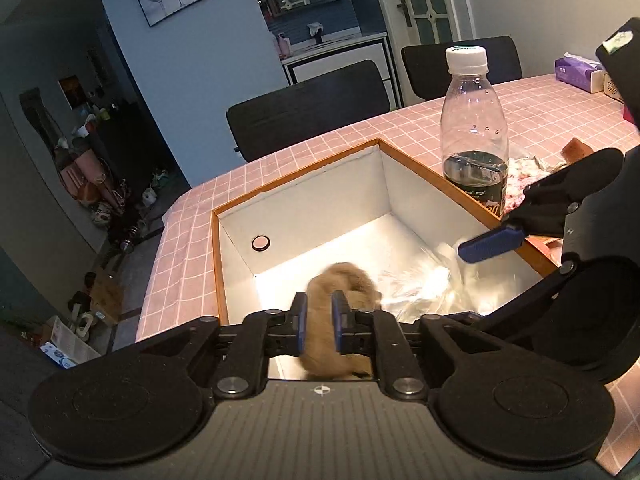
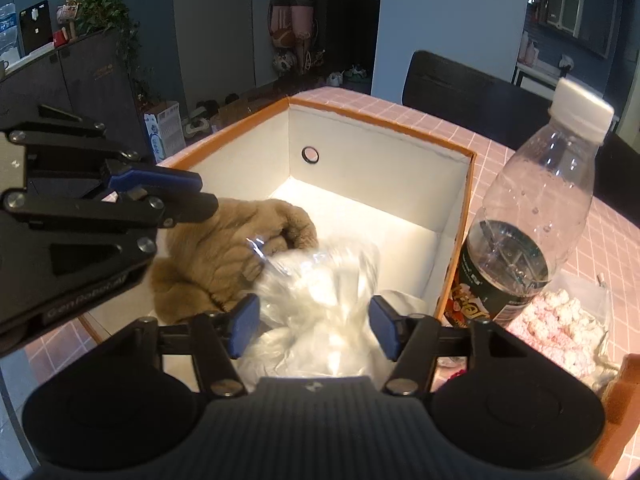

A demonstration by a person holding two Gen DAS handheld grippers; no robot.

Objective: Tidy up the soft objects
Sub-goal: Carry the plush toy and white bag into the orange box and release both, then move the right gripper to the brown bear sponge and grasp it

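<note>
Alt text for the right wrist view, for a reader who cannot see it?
Right gripper hangs open over a clear plastic bag inside a white box, beside a tan plush toy. A bottle stands just outside the box.

Worktop: a table under a pink tiled-pattern cloth with pale grid lines (image 1: 320, 136), curved at its far edge, dark chairs behind it.
Box: an open rectangular cardboard box, orange outside and white inside (image 1: 376, 184), stands on the worktop near its edge.
Bottle: a clear plastic bottle with a white cap and a little dark liquid at the bottom (image 1: 474, 136) stands upright just beside the box's wall.
Bag: a clear plastic bag of pink-and-white fluffy material (image 2: 556, 320) lies on the worktop beside the bottle.
Tissues: a purple tissue pack (image 1: 576, 70) lies at the far end, well apart from the box.
</note>
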